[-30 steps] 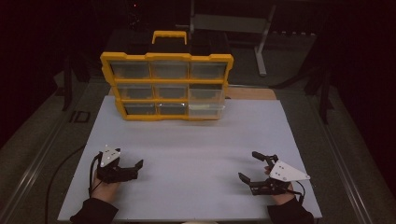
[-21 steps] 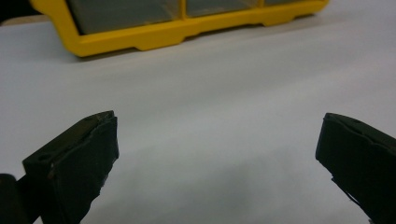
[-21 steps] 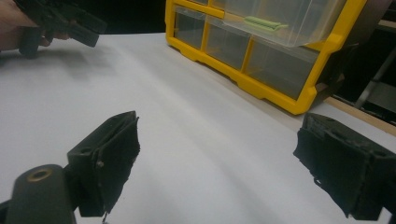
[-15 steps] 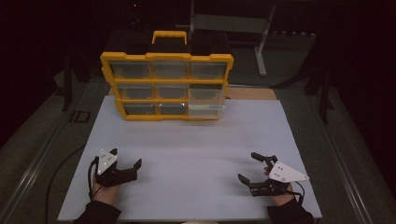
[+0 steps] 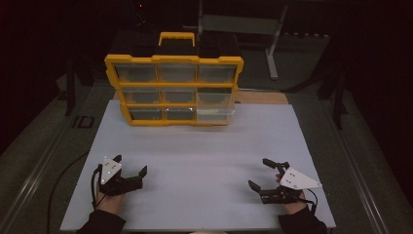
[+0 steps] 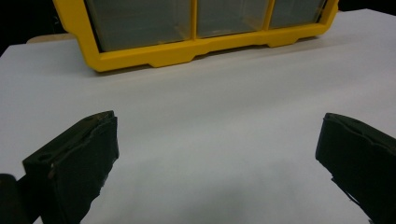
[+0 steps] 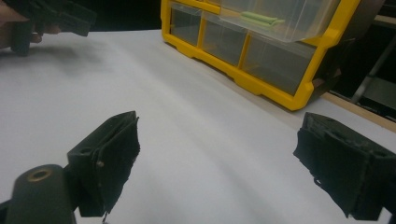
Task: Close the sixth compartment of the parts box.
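A yellow organizer case [image 5: 174, 90] with clear drawers stands upright at the back middle of the white table sheet [image 5: 195, 161]. Its bottom right drawer [image 5: 215, 113] sticks out a little, and the right gripper view shows a pale green item [image 7: 259, 18] inside a protruding drawer. My left gripper [image 5: 130, 164] rests low at the front left, open and holding nothing. My right gripper [image 5: 259, 172] sits at the front right, also open and holding nothing. In the left gripper view the jaws of the left gripper [image 6: 218, 123] stand wide apart, facing the case's bottom edge [image 6: 187, 46]. The right gripper [image 7: 219, 123] spreads just as wide.
A wooden strip [image 5: 263, 97] shows behind the sheet at the right. A metal stand [image 5: 272, 44] stands beyond the table. A cable [image 5: 63, 180] trails off the left front. In the right gripper view the other hand holds the left gripper [image 7: 51, 16] at the top left.
The left gripper has drifted slightly left and nearer the front edge. The right gripper has barely moved. Both stay open.
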Tool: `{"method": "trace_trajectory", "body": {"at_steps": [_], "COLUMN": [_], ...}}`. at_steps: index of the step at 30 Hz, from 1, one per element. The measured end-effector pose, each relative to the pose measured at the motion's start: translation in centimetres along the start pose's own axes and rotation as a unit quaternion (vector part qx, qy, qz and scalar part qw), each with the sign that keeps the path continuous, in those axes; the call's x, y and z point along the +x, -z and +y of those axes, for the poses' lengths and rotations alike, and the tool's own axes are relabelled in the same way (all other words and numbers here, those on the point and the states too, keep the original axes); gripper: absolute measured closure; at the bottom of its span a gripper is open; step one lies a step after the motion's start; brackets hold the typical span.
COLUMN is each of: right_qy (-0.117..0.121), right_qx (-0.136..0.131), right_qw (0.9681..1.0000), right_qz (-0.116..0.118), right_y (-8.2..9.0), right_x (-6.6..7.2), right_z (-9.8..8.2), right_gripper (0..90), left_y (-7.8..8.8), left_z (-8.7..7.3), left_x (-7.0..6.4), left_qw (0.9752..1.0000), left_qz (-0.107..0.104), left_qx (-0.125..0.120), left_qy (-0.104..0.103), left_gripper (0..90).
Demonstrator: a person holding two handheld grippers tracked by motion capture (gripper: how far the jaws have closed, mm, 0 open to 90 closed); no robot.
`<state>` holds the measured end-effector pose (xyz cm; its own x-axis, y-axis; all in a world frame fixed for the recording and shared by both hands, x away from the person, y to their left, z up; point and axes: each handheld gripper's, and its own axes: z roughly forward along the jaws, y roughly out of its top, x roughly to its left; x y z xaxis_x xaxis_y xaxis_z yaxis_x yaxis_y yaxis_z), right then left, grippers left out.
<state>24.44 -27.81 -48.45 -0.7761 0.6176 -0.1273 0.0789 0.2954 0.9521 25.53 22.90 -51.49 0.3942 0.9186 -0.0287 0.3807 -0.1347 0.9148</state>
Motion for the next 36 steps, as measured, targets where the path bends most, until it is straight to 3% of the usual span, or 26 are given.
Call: {"method": "trace_trajectory", "body": {"at_steps": [4, 7, 11, 26, 31, 36], "right_qy": [0.006, -0.003, 0.001, -0.012, 0.003, 0.015], "right_qx": [0.002, -0.007, -0.009, -0.020, -0.021, -0.029], "right_qw": [0.9999, 0.9998, 0.9994, 0.9947, 0.9957, 0.9951], "right_qz": [-0.008, -0.016, -0.033, -0.100, -0.091, -0.093], "right_y": [0.2, 0.4, 0.8, 1.8, 1.4, 0.2], "right_x": [0.1, 0.0, 0.0, 0.0, 0.1, 0.9], "right_z": [0.2, 0.6, 1.3, 6.6, 8.9, 11.0], "right_gripper": [12.8, 12.8, 12.8, 12.9, 11.9, 11.6], "left_y": [0.2, 0.2, 0.2, 0.2, 0.0, 0.0], "left_z": [0.0, 0.0, 0.0, -0.1, -0.1, 0.0], "left_x": [-0.2, -0.2, -0.2, -0.2, -0.1, -0.2], "left_qw": [0.9998, 0.9998, 0.9998, 0.9998, 0.9997, 0.9997], "left_qz": [-0.014, -0.017, -0.015, -0.012, -0.018, -0.021], "left_qx": [-0.014, -0.014, -0.014, -0.013, -0.014, -0.012], "left_qy": [-0.002, -0.001, -0.004, -0.007, -0.001, -0.009], "left_gripper": [0.3, 0.3, 0.3, 0.3, 0.3, 0.3]}}
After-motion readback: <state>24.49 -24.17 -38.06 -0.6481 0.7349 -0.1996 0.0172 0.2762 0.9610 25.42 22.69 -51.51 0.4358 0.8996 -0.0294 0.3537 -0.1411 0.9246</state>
